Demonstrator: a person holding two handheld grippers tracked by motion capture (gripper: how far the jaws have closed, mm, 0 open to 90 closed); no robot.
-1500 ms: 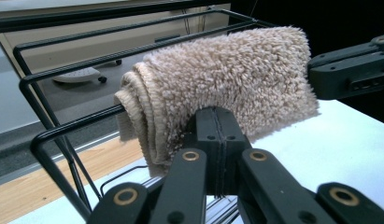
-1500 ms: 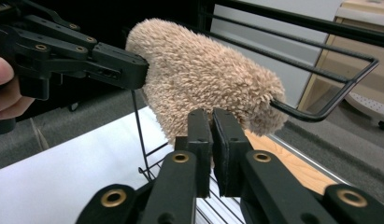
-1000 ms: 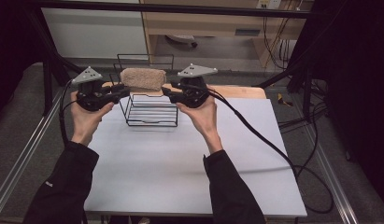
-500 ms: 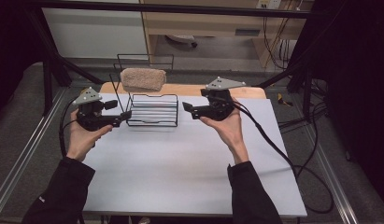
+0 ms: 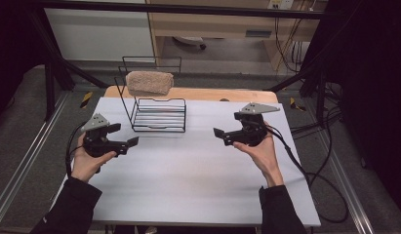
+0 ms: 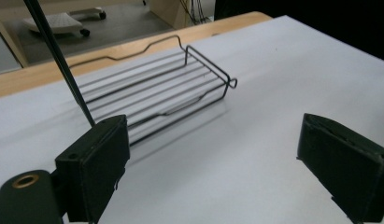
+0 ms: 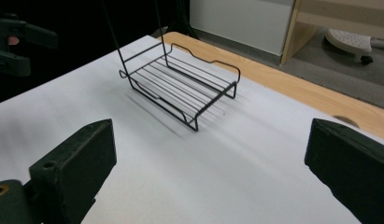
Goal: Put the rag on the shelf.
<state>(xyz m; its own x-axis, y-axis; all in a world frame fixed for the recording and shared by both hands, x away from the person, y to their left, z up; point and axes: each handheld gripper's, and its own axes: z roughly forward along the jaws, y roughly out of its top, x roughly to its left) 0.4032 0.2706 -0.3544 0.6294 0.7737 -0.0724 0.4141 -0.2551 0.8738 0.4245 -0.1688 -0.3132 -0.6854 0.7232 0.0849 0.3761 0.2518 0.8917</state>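
A beige, rough block [image 5: 149,83] rests on the top tier of a black wire rack [image 5: 159,117] at the back of the white table [image 5: 198,180]. The rack's lower shelf [image 6: 157,93] [image 7: 180,84] is bare. My left gripper [image 5: 124,136] [image 6: 217,177] hovers low, front-left of the rack. Its jaws have just been opening and stand wide with nothing between them. My right gripper [image 5: 221,136] [image 7: 213,177] is to the right of the rack. Its jaws too have just been opening, with nothing between them. The left gripper [image 7: 17,42] also appears far off in the right gripper view.
A wooden board [image 5: 227,95] edges the table's back. Black frame posts [image 5: 51,83] stand at the left and right. Cables [image 5: 310,170] trail off the right side. A wheeled white base [image 5: 188,41] sits on the floor behind.
Both grippers held the beige block by its ends over the rack. It now lies on the top tier, and both grippers have opened, drawn apart and sunk toward the table.
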